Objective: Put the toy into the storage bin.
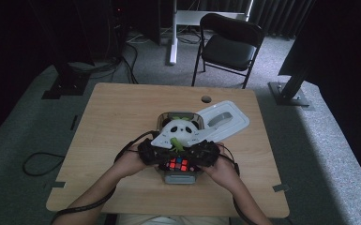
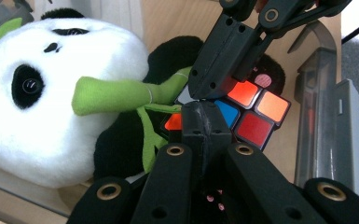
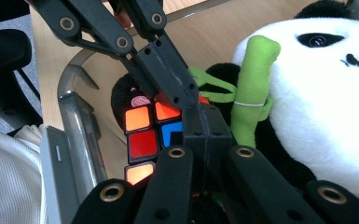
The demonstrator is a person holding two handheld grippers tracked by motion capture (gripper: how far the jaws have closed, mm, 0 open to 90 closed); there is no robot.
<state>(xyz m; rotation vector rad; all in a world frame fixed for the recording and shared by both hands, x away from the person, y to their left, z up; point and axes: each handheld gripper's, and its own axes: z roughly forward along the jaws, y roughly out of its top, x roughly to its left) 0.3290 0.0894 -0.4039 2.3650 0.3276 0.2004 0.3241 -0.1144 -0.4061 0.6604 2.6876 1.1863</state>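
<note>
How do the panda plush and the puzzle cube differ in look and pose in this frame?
The panda plush is soft, rounded, black and white, with a green bamboo stalk at its mouth; the puzzle cube is hard-edged, tiled red, orange and blue. The plush is far bigger and lies sprawled; the cube sits beside it. Both lie in the clear storage bin.

A lab or studio is showing here: black curtains [image 1: 281,14] are hanging around, metal rig stands [image 1: 293,89] are standing on grey carpet [image 1: 328,140], cables [image 1: 126,61] are trailing, a folding chair [image 1: 229,44] is waiting beyond the wooden worktop [image 1: 117,122].
</note>
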